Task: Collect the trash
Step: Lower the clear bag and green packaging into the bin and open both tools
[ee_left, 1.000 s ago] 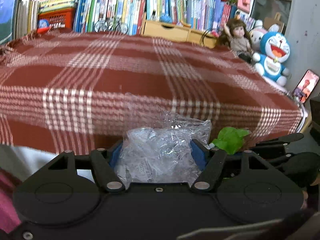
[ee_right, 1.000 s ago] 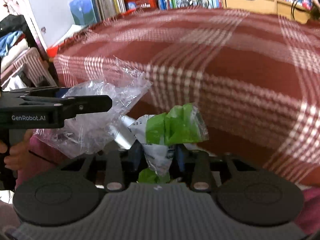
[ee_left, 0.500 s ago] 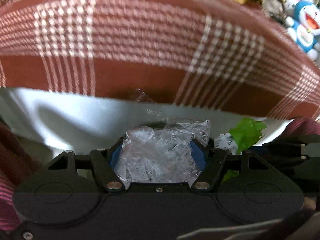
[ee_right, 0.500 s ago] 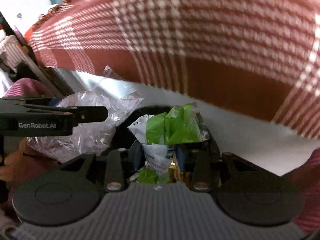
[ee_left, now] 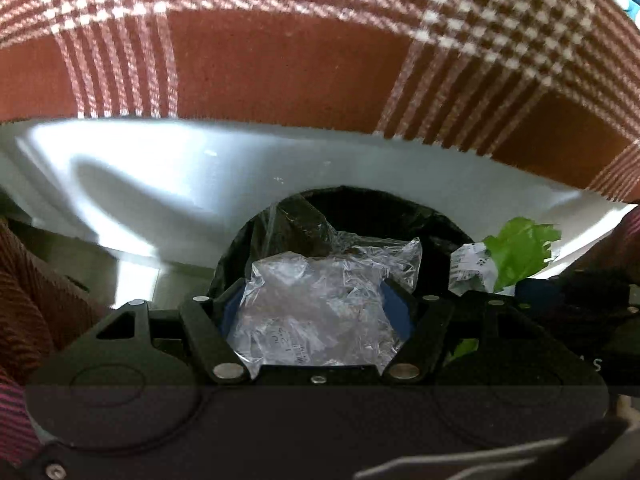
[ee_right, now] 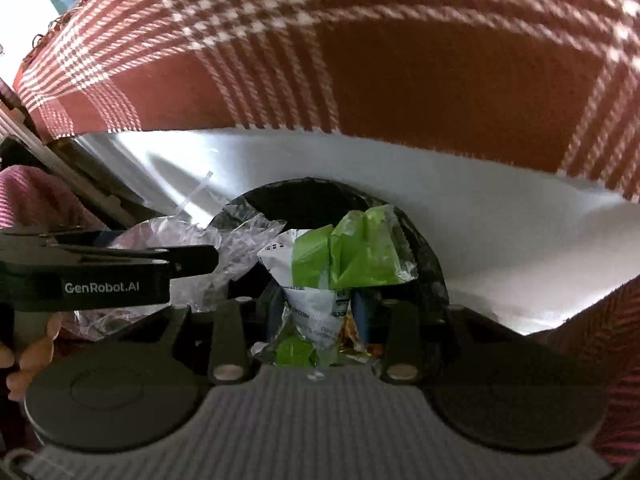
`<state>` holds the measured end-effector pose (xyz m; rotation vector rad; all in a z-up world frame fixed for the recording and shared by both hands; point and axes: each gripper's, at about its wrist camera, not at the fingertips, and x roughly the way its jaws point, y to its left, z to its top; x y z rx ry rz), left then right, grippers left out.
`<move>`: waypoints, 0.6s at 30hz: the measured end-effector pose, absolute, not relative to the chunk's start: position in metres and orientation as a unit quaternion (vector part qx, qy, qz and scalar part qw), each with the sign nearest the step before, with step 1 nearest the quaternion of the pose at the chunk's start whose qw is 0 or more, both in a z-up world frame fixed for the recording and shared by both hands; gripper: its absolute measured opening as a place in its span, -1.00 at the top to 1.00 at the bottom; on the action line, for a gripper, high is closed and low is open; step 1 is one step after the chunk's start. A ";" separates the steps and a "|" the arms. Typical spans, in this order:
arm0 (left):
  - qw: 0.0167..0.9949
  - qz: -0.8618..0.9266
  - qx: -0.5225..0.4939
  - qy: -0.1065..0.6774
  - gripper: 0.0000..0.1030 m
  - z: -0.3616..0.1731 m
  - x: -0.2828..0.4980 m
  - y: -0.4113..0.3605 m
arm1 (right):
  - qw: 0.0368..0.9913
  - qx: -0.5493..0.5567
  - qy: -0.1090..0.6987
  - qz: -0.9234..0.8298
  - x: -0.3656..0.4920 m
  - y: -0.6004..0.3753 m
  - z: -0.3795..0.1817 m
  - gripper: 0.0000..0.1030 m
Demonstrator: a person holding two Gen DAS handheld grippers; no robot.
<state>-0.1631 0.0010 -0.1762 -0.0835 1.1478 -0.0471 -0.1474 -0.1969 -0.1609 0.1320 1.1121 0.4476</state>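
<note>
My left gripper is shut on a crumpled clear plastic bag that fills the gap between its blue pads. My right gripper is shut on a green and white wrapper, pinched at its white neck. Both point steeply down over a round bin lined with a black bag, whose mouth opens right below the two pieces. In the right wrist view the left gripper reaches in from the left with the clear bag. In the left wrist view the green wrapper shows at the right.
A red and white plaid cloth hangs over the table edge above the bin, with a white panel under it. Yellow and green wrappers lie inside the bin. A person's hand holds the left gripper; striped fabric flanks both sides.
Both grippers have sunk from above the tabletop and tilted downward. The shelves and toys have left the view, and the black-lined bin has appeared beneath the held trash. Both grips are unchanged.
</note>
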 end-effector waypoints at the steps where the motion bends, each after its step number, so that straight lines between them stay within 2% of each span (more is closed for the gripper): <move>1: 0.838 -0.021 -0.041 0.544 -0.32 -0.179 -0.163 0.001 | 0.823 0.062 0.524 0.209 -0.147 -0.196 -0.161 0.18; 18: 0.824 -0.013 -0.048 0.564 -0.40 -0.199 -0.152 0.003 | 0.820 0.061 0.527 0.215 -0.143 -0.191 -0.163 0.12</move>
